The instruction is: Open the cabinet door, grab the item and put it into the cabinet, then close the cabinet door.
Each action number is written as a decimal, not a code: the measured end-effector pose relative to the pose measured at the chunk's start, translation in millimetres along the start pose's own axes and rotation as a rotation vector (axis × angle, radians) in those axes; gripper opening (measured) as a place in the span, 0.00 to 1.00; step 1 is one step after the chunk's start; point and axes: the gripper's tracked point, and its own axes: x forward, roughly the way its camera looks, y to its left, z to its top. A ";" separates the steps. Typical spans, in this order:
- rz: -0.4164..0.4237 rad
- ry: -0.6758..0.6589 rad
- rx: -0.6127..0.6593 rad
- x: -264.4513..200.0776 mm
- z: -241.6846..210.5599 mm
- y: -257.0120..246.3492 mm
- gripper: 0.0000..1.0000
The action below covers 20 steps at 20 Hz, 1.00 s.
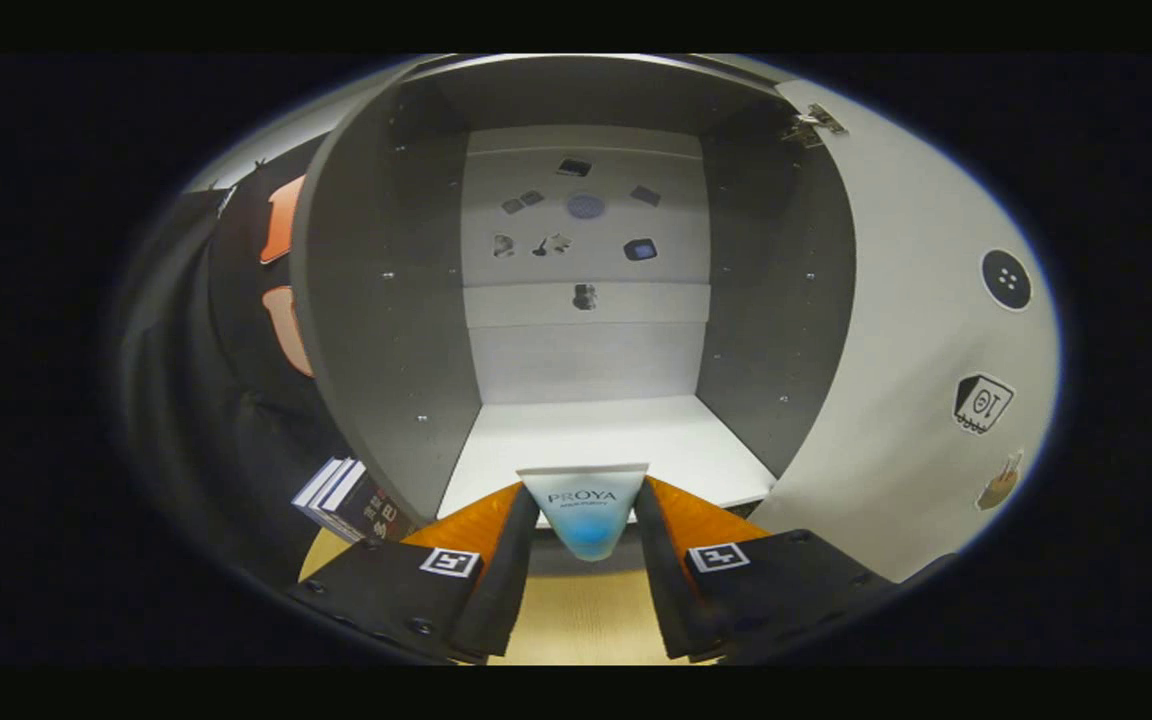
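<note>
Now tube point(585, 510) between hand-held gripper point(586, 515) fingers.

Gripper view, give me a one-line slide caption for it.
Gripper jaws shut on a cosmetic tube, held at the front edge of the open cabinet, its door swung right.

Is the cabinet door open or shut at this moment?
Open. The cabinet door is swung aside to the right, so the cabinet's floor and back wall show beyond the tube held between the gripper jaws.
</note>
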 end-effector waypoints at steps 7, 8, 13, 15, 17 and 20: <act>-0.017 0.041 -0.013 62.9 -3.8 -4.4 0.62; -0.020 0.052 -0.012 69.2 -5.7 -5.3 0.62; -0.017 0.077 0.004 86.6 -12.0 -7.3 0.62; -0.026 0.067 0.006 90.5 -10.1 -9.5 0.62; -0.045 0.057 0.001 90.9 -8.0 -13.3 0.65; -0.055 0.019 0.000 80.8 0.1 -16.5 0.76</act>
